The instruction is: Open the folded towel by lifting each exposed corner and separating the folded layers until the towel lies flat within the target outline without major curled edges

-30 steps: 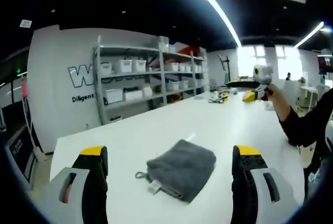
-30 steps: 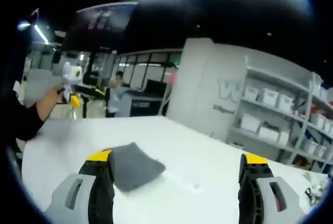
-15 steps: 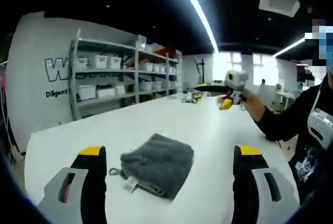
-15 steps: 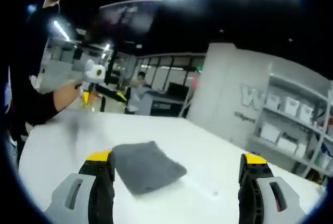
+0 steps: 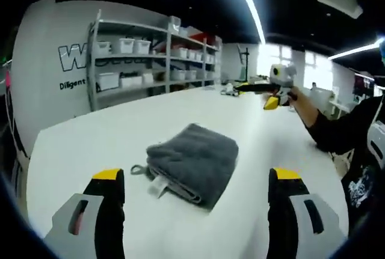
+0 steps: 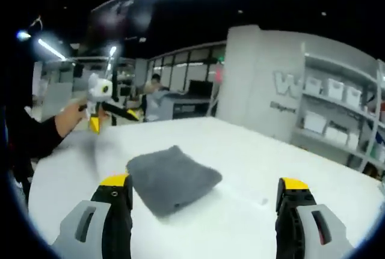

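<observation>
In the left gripper view, our left claw (image 5: 195,178) stands wide apart, its two yellow-tipped jaws rising from the bottom with nothing between them. The folded grey towel (image 5: 194,161) lies on the white desk (image 5: 120,133) just ahead of the jaws, between them as we look along them, not touching either. A small loop and a white label stick out of the towel's near left corner. Farther along the desk, to the right, our right claw (image 5: 274,91) is held above the desk surface in a hand (image 5: 301,104) with a dark sleeve. A shelving rack (image 5: 150,54) with white bins stands against the wall behind.

In the right gripper view, our right claw (image 6: 204,187) is likewise spread wide and empty. The towel (image 6: 171,178) rests on the desk (image 6: 240,151) just beyond the left jaw, apart from it. At the far left our left claw (image 6: 99,106) is held up by a hand (image 6: 71,118).
</observation>
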Tool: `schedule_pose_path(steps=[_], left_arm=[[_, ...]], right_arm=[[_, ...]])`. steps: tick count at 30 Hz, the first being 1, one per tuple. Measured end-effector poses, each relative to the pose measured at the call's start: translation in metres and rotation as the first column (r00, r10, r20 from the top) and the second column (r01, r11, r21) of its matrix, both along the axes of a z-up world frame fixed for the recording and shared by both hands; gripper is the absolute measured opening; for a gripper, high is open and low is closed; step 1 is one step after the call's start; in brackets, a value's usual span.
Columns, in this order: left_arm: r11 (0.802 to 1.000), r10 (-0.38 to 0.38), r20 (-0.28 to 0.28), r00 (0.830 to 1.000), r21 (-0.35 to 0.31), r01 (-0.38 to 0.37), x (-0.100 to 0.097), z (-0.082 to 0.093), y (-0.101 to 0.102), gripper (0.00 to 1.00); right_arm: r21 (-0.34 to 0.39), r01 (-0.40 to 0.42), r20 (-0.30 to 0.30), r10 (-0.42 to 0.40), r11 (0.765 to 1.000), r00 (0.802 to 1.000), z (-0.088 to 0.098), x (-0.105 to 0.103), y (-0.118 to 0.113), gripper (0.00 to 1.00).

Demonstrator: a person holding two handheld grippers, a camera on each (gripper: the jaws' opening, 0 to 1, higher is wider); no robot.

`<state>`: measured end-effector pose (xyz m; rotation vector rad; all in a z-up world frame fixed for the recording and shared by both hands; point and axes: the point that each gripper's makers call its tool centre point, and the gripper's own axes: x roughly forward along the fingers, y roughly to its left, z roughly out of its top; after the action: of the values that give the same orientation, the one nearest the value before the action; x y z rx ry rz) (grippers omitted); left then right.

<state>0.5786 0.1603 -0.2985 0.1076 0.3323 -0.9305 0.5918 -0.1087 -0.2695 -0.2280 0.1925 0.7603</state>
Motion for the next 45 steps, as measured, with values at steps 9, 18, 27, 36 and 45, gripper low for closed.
schedule_pose_path(steps=[9, 18, 27, 36, 45], left_arm=[[1.0, 0.002, -0.026, 1.0, 0.004, -0.002, 0.003, -0.012, -0.009, 0.96], [1.0, -0.004, -0.054, 0.999, 0.016, 0.005, 0.001, -0.024, -0.015, 0.92], [1.0, 0.015, -0.098, 0.995, 0.011, -0.014, 0.016, -0.031, -0.004, 0.9], [0.999, -0.017, -0.114, 0.993, 0.046, 0.022, 0.002, -0.05, -0.022, 0.86], [0.998, -0.028, -0.125, 0.992, 0.049, 0.034, -0.006, -0.057, -0.032, 0.79]], right_arm=[[-0.007, -0.058, -0.027, 0.058, 0.998, 0.998, -0.02, -0.004, 0.017, 1.0], [-0.014, -0.075, -0.048, 0.074, 0.997, 0.996, -0.036, -0.006, 0.029, 0.99], [-0.002, -0.055, -0.063, 0.054, 0.999, 0.997, -0.042, 0.0, 0.025, 0.94], [-0.012, -0.06, -0.092, 0.059, 0.998, 0.994, -0.056, 0.002, 0.03, 0.93], [-0.005, -0.079, -0.123, 0.078, 0.997, 0.989, -0.069, 0.005, 0.04, 0.92]])
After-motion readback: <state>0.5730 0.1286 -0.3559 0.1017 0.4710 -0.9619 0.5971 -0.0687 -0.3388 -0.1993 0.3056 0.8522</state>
